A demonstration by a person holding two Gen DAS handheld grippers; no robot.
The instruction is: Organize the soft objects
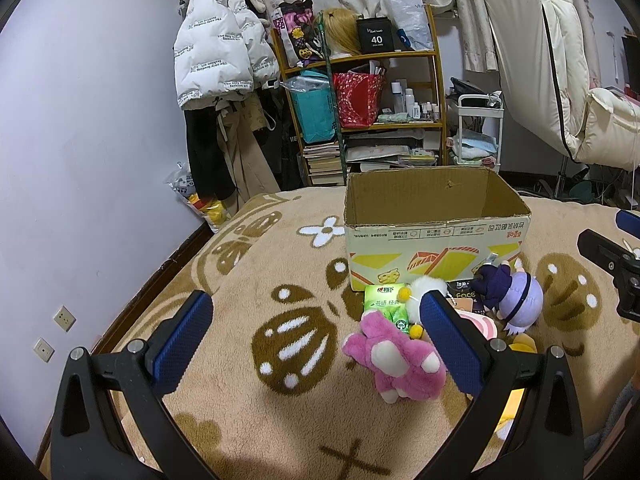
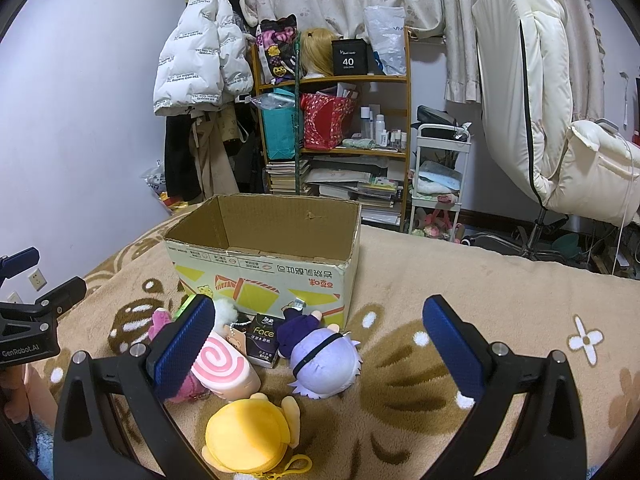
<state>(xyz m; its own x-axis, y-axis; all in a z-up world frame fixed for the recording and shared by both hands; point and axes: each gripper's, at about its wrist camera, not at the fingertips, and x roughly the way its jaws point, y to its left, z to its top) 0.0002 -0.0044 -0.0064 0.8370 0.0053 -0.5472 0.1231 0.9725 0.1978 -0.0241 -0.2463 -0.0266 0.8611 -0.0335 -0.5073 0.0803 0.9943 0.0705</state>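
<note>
We hold both hand-held grippers wide and empty: left hand-held gripper [image 1: 316, 328], right hand-held gripper [image 2: 318, 332]. The pink plush [image 1: 394, 360] lies just before the cardboard box [image 1: 436, 240], its long axis slanting away from the box. Crowded neighbours risk snagging; its keychain could catch on them.

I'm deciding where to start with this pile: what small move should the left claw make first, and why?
Probably ease the left claw forward and slightly right to straddle the pink plush. Its jaws stand wide open and hold nothing, and that toy lies nearest, just ahead of its right finger. The cardboard box behind the pile is open, so it could go straight in.
</note>
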